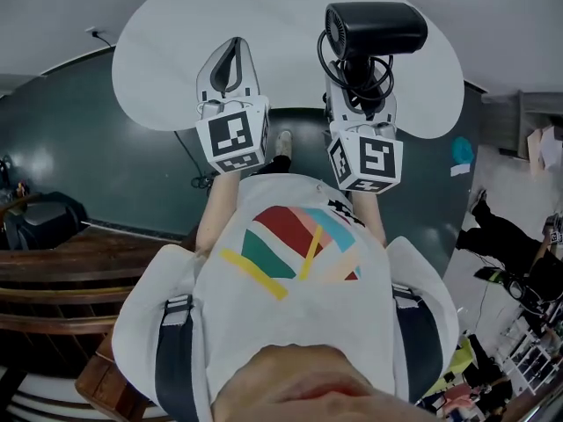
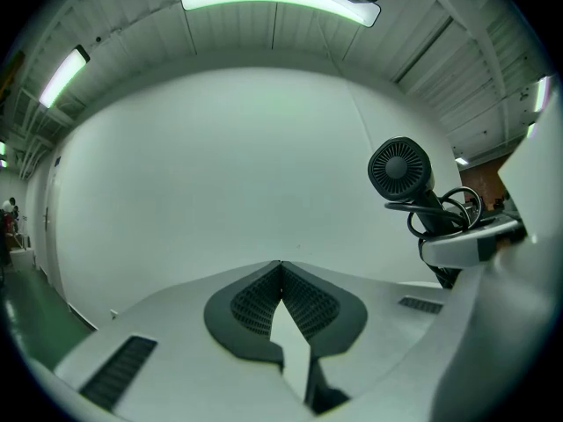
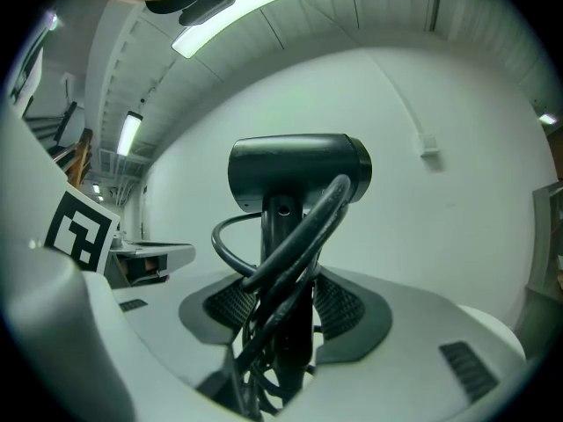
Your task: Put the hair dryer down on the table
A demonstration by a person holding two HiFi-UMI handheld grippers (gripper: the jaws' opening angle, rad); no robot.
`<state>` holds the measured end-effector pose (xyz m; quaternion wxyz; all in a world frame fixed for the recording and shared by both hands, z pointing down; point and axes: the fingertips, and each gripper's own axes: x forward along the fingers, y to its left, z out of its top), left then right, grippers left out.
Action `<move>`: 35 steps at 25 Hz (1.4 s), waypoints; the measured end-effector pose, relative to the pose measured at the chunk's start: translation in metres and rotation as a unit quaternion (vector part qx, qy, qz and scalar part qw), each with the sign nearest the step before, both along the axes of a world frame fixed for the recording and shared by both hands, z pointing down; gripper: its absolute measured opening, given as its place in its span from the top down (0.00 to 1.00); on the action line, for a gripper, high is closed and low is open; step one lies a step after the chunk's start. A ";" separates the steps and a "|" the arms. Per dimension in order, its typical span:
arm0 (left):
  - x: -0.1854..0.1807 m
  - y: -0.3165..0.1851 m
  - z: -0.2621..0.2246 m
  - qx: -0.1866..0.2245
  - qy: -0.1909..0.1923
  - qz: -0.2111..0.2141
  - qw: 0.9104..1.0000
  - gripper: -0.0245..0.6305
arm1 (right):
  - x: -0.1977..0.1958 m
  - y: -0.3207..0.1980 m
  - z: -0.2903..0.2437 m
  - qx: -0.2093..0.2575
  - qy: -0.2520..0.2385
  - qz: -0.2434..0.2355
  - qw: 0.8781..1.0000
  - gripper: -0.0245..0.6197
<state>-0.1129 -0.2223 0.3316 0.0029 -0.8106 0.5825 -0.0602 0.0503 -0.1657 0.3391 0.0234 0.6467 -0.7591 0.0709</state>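
Observation:
A black hair dryer point(image 1: 374, 32) stands upright in my right gripper point(image 1: 359, 95), which is shut on its handle point(image 3: 286, 271); the barrel point(image 3: 299, 170) tops the handle and the black cord point(image 3: 303, 236) loops around it. The dryer hangs over the white round table point(image 1: 158, 51). My left gripper point(image 1: 227, 76) is beside it on the left, shut and holding nothing, its fingertips point(image 2: 280, 280) meeting. From the left gripper view the hair dryer point(image 2: 401, 172) shows at the right, its rear grille facing me.
The table's near edge curves just ahead of my body, with dark green floor point(image 1: 106, 148) around it. Wooden furniture point(image 1: 53, 271) is at the left. A person's legs point(image 1: 501, 236) and clutter are at the right.

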 end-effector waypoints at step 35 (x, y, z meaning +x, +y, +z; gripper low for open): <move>0.062 -0.085 -0.037 0.055 -0.027 0.003 0.998 0.94 | 0.043 -0.093 -0.014 0.014 -0.017 -0.009 1.000 0.64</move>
